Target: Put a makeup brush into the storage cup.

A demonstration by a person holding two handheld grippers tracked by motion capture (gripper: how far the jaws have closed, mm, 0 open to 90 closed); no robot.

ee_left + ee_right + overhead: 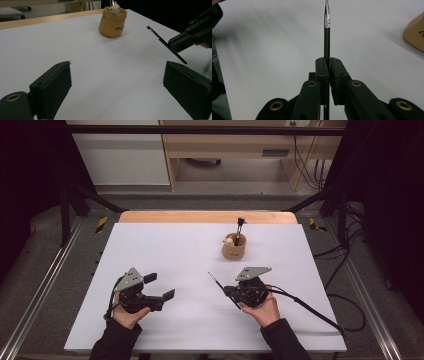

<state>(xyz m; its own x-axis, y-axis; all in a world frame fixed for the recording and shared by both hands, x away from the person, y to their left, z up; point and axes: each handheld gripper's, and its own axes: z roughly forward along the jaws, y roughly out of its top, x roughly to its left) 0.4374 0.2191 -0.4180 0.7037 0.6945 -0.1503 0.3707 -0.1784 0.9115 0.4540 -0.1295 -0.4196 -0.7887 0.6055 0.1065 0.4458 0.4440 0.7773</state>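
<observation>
My right gripper (229, 291) is shut on a thin black pen (216, 281) with a silver front end, held around its middle just above the white table sheet (190, 255). In the right gripper view the pen (327, 32) runs straight out from the closed jaws of that gripper (329, 63). A tan holder (234, 247) stands farther back, with a small pale figure and another black tool (240, 227) in it. My left gripper (160, 286) rests open at the near left with nothing in it. Between its wide jaws (117, 82) I see the holder (113, 22) and the pen (160, 38).
The sheet covers a wooden table whose far edge (207, 216) shows beyond it. Metal frame rails (37, 285) run along both sides. Cables (345, 310) lie on the floor at the right, and the right gripper's cable (305, 307) trails over the sheet.
</observation>
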